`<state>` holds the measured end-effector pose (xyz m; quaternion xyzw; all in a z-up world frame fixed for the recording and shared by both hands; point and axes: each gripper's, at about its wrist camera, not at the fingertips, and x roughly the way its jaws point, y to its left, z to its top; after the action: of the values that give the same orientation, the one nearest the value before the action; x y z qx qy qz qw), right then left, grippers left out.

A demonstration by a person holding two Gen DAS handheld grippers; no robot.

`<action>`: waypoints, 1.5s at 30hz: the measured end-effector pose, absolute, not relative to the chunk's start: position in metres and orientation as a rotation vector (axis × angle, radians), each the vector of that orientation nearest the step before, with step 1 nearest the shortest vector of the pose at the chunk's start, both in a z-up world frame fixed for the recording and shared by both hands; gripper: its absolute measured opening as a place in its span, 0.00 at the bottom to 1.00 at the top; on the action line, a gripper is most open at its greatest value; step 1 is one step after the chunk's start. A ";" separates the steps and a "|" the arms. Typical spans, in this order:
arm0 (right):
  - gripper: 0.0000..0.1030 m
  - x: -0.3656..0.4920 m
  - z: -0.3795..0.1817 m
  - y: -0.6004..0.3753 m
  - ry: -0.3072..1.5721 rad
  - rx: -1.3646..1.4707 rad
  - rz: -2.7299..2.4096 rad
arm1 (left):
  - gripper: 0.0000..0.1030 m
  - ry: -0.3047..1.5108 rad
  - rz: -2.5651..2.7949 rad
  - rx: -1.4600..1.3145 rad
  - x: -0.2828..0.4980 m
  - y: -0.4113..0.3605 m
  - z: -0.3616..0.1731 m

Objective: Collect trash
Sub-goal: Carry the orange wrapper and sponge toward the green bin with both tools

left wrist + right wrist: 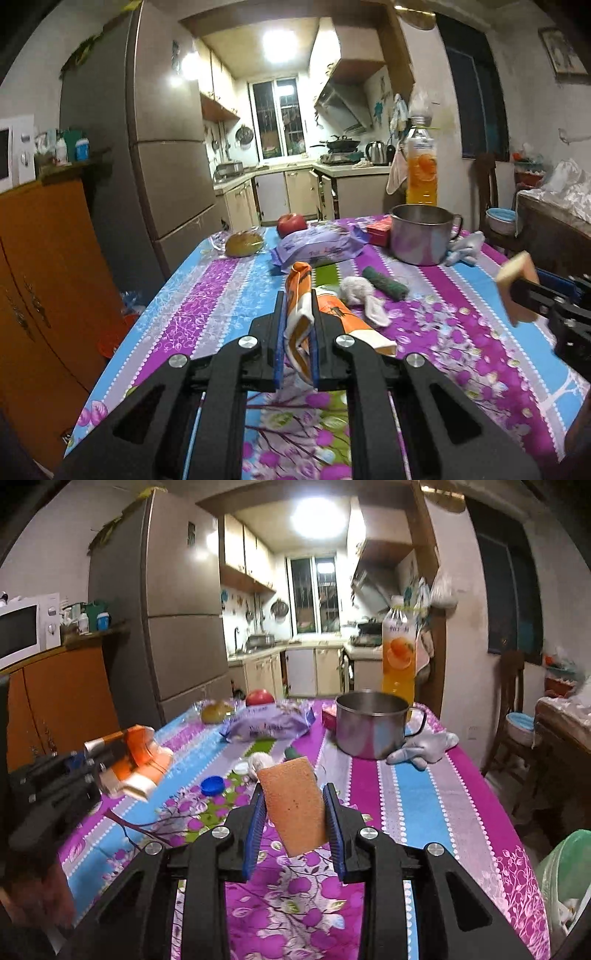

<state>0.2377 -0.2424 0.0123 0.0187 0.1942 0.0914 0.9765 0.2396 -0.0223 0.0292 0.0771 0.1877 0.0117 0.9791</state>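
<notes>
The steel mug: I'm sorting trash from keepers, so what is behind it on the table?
Behind the steel mug stands an orange juice bottle, its base hidden by the mug. A red box peeks out at the mug's left; most of it is covered.

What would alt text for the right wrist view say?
The right gripper clamps a tan rectangular sponge above a purple-and-blue floral tablecloth; beyond stand a steel mug and an orange drink bottle.

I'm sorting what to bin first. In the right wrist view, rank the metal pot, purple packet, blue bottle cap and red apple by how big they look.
1. metal pot
2. purple packet, nearly as large
3. red apple, partly hidden
4. blue bottle cap, about apple-sized but nearer the camera, so unsure
</notes>
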 end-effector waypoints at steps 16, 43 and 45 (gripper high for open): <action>0.31 0.192 0.026 -0.252 0.326 0.057 0.141 | 0.09 0.341 -0.060 0.169 0.203 -0.068 0.038; 0.31 0.091 0.052 -0.376 0.287 0.071 -0.134 | 0.09 0.295 -0.323 0.160 0.175 -0.192 0.062; 0.31 0.083 0.053 -0.391 0.285 0.076 -0.160 | 0.09 0.287 -0.355 0.162 0.172 -0.208 0.063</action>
<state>0.0830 -0.3908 0.0531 0.0380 0.1416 -0.0799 0.9860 0.1716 -0.2078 0.0633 0.0805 0.1423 -0.1758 0.9708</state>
